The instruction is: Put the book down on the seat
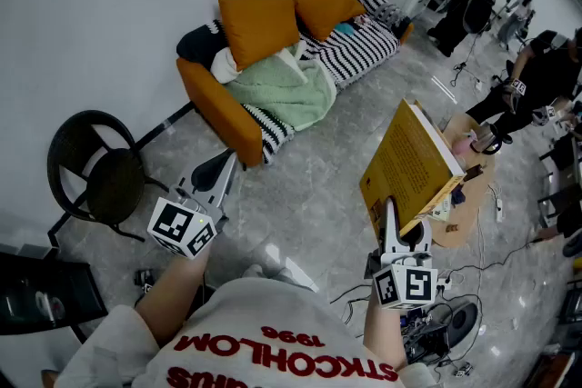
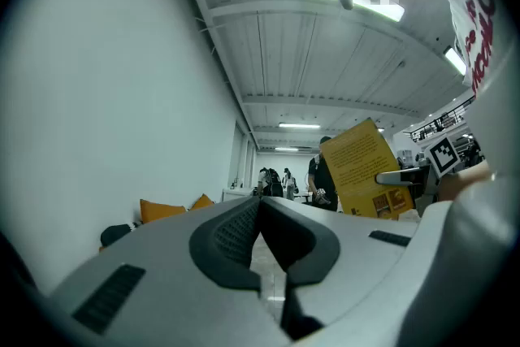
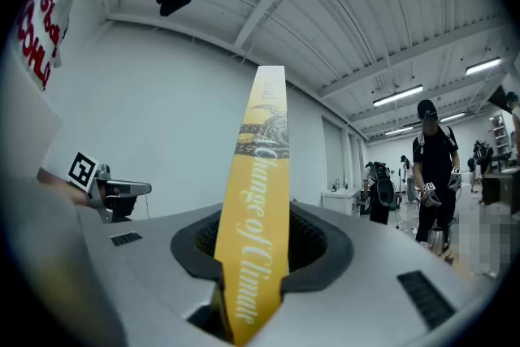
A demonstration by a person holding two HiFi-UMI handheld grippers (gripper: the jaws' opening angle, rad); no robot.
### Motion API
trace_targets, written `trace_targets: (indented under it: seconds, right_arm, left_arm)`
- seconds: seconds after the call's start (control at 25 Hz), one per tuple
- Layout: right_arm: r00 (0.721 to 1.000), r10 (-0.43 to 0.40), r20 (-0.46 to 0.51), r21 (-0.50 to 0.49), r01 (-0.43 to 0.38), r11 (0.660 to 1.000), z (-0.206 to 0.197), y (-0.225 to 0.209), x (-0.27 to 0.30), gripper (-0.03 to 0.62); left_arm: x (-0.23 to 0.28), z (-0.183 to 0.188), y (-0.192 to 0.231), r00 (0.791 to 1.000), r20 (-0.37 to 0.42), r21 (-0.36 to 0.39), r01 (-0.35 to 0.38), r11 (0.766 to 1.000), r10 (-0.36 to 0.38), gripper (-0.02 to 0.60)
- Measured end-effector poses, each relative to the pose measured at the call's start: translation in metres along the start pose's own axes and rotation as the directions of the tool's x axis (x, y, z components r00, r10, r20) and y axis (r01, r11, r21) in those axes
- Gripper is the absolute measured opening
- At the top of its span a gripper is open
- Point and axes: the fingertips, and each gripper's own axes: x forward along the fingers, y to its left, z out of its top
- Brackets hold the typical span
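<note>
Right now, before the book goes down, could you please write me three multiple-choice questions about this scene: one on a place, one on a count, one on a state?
1. Where does the green blanket lie?
A) on the sofa
B) on the floor
C) on the black chair

2. How many orange cushions lean on the sofa's back?
A) one
B) two
C) four

3. What is the state of the right gripper?
A) open, empty
B) shut, empty
C) shut on the yellow book

Answers:
1 A, the blanket is spread over the seat.
2 B, two stand side by side in the head view.
3 C, the jaws clamp the book's spine in the right gripper view.
</note>
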Motion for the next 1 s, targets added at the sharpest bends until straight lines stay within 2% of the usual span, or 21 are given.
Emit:
trace_targets:
  seconds: [0.48,1.0]
  right_arm:
    - [0.999,0.026,0.031,-0.002,-0.026,1.0,0.007,0.006,-0.001,0.16]
    - [0.998,0.029,0.057,-0.001,-0.029,1.0,0.008,-0.008,-0.011,0.16]
  left_arm:
    - [-0.004,0.002,-0.003,1.0,0.011,0.007,-0.025,1.0,0.025,0.015]
    - [0.006,-0.001,-0.021,1.0,0.023,-0.001,-0.008,1.0,0.008,0.015]
